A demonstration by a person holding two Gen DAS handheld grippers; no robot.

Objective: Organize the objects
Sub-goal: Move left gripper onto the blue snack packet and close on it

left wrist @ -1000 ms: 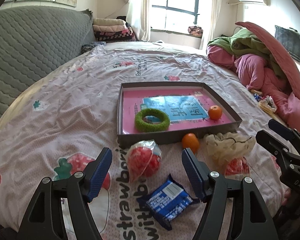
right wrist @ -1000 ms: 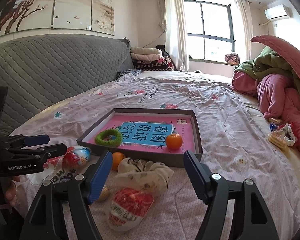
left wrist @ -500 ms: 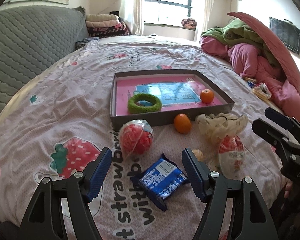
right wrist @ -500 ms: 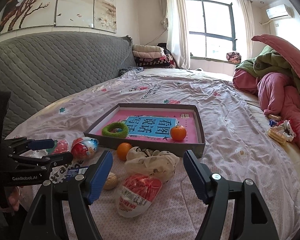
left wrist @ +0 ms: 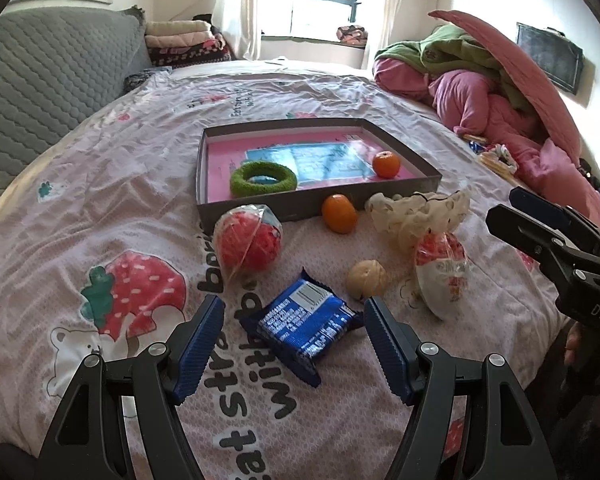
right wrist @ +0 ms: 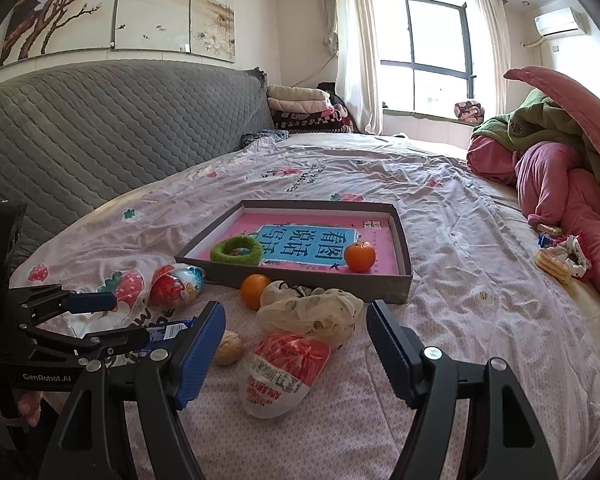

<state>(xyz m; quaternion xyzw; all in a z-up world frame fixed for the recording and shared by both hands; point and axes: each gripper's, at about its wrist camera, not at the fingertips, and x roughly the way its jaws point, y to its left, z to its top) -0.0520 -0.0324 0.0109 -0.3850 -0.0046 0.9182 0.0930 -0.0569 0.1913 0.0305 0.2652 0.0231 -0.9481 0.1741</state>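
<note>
Grey tray (left wrist: 340, 204) holds green ring (left wrist: 263, 178) and orange (left wrist: 385, 164).

My left hand-held gripper (left wrist: 294, 344): matte black frame, triangular cut-outs in both arms, silver round screw heads near each finger base. Fingers (left wrist: 198, 344) faced with ribbed blue pads. White "GenRobot.AI" lettering on its side, seen from right wrist view. My right hand-held gripper (right wrist: 296, 354): same black build, same blue ribbed pads (right wrist: 200, 350), same silver screws; white letters "DAS" on its body, seen from left wrist view. My fingertips visible just under each gripper body.
</note>
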